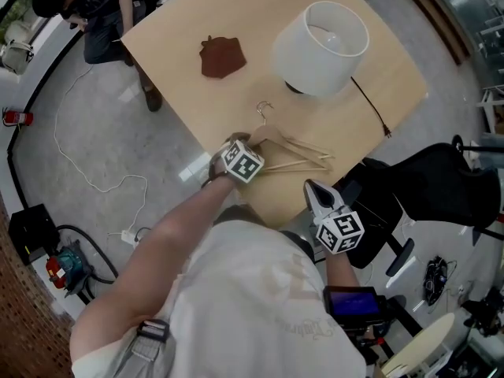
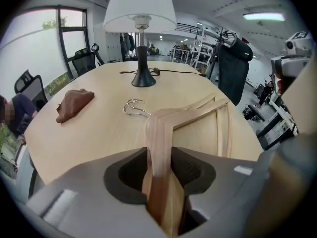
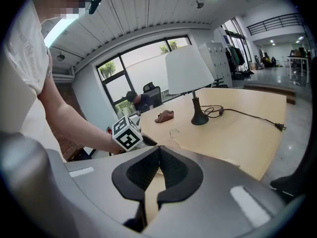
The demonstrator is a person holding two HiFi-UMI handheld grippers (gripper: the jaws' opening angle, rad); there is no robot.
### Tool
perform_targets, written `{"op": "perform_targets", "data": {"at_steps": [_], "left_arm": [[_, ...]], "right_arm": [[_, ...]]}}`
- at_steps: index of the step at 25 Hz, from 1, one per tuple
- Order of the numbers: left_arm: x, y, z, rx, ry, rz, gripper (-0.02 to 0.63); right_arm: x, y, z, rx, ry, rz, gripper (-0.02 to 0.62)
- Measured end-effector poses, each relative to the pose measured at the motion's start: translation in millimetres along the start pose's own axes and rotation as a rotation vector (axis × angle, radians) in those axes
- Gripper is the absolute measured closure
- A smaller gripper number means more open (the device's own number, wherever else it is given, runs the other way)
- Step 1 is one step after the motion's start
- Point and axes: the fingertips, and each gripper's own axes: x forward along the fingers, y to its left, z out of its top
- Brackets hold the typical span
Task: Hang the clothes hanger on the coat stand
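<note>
Beware a swing or slip on lifting, with left gripper [image 2: 158, 151] pinching just one arm of the pale wooden wire-hooked clothes hanger [image 2: 166, 119] flat on the light wooden table [image 1: 260, 22], right gripper [image 3: 159, 155] closed empty.

Left gripper [image 1: 250, 150] apparently on hanger [image 1: 307, 149], lamp [image 1: 321, 47] beyond
</note>
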Motion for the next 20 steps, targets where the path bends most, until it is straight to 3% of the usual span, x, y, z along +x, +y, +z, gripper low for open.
{"op": "perform_targets", "data": {"at_steps": [1, 6, 12, 20], "left_arm": [[0, 0, 0, -0.003, -0.002, 0.004, 0.464], [-6, 1, -2, -0.008, 0.015, 0.038, 0.471], [-27, 13, 15, -0.013, -0.061, 0.11, 0.472], [-64, 13, 37, 0.137, -0.216, 0.224, 0.479]], "right_arm": [[2, 0, -1, 0.002, 0.004, -0.002, 0.58], [5, 4, 1, 0.002, 0.005, -0.017, 0.58], [7, 5, 0, 0.018, -0.007, -0.034, 0.58], [9, 9, 1, 0.015, -0.019, -0.022, 0.58]]}}
